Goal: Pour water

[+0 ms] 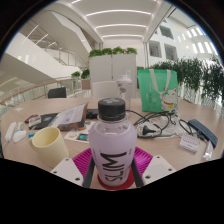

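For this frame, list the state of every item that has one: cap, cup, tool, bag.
Bottle: upright between the tool's fingers, black cap on.
Tool: fingers close at both sides of the bottle; contact cannot be judged.
Cup: upright beside the bottle, mouth open; contents not visible.
Green bag: standing upright beyond the bottle.
Cables: lying loose on the table.

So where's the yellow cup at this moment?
In the gripper view, the yellow cup stands on the table just left of the water bottle, which sits between the gripper fingers, with a book behind the cup.
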